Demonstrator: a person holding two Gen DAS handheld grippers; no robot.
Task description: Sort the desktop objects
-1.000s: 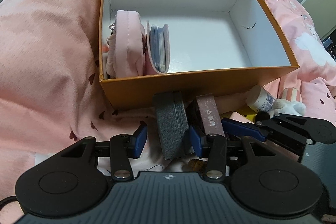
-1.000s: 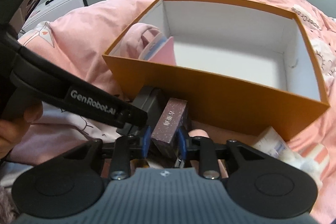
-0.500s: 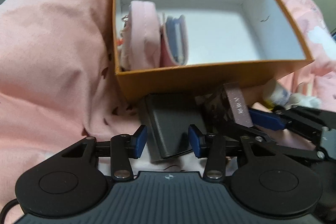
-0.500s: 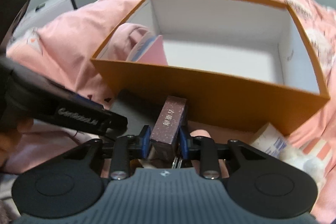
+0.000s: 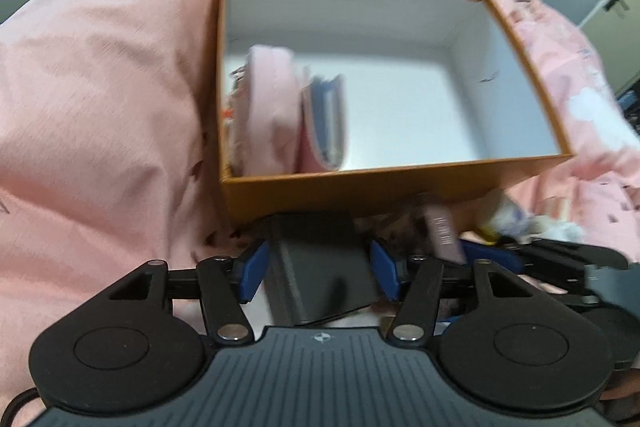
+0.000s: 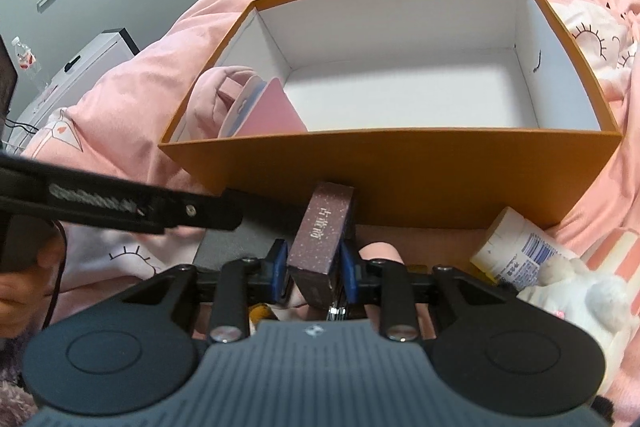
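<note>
- The right claw [image 6: 313, 269] is squeezed tight on a small dark purple speckled cardboard box [image 6: 323, 241]. The blue pads [image 6: 280, 269] press on both of its sides.
- The left claw [image 5: 318, 271] has its blue pads spread around a flat dark grey case [image 5: 320, 267]. I cannot tell if the pads touch the case.
- Just past both claws sits a big orange cardboard box with white insides [image 6: 420, 175], on a pink blanket [image 5: 100, 87].
- A soft pink pouch [image 5: 272, 107] and a pink and blue card holder [image 5: 326, 123] stand in the left end of the big box.
- To the right of the right claw lie a white bottle with blue print [image 6: 520, 247] and a fluffy white toy [image 6: 580, 295].
</note>
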